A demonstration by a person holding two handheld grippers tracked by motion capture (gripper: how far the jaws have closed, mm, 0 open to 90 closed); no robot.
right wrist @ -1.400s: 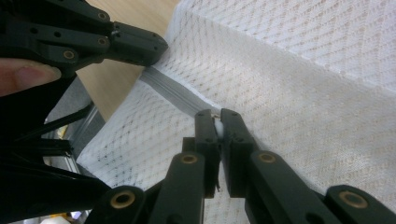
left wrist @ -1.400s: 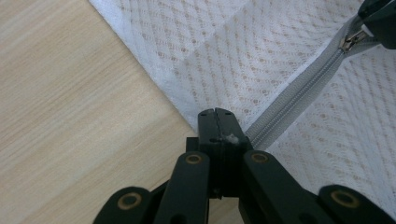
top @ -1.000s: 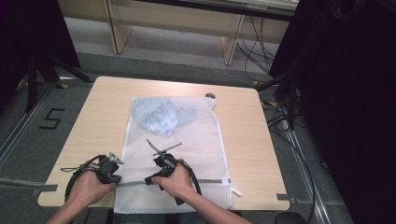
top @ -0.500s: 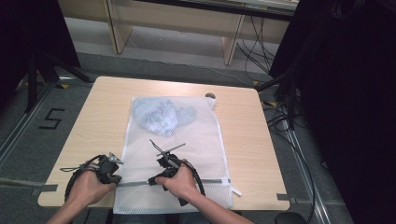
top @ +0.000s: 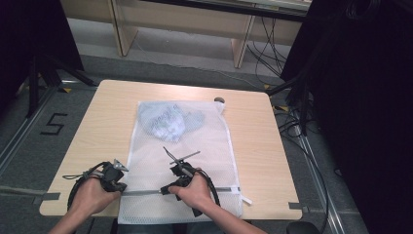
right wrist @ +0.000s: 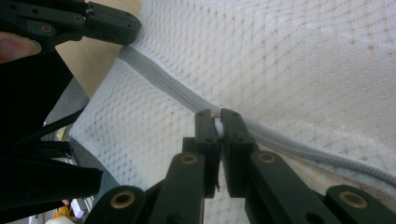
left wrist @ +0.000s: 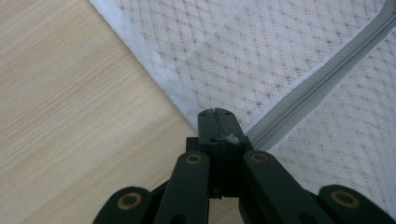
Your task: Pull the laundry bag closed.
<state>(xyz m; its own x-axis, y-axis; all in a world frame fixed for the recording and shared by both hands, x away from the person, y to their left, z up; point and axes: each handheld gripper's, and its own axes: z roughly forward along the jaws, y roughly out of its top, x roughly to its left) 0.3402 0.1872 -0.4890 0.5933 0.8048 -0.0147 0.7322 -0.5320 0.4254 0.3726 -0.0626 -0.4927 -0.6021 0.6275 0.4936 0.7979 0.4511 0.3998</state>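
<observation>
A white mesh laundry bag (top: 204, 146) lies flat on the wooden table (top: 107, 122), with a crumpled pale blue garment (top: 168, 122) inside its far end. A grey zipper (top: 146, 192) runs across the bag's near end. My left gripper (top: 121, 187) is shut on the bag's left edge, right at the zipper's end (left wrist: 215, 114). My right gripper (top: 165, 190) sits farther along the zipper (right wrist: 159, 77), its jaws pinched on a small white zipper pull (right wrist: 217, 125). In the right gripper view the left gripper (right wrist: 126, 23) shows at the top left.
A small dark round thing (top: 219, 100) sits at the table's far edge. Grey tape strips (top: 297, 206) mark the near corners. Wooden furniture legs (top: 241, 46) stand beyond the table, and cables (top: 292, 126) trail on the floor to its right.
My right gripper has shifted slightly to the right along the zipper. The left gripper and the bag have stayed where they were.
</observation>
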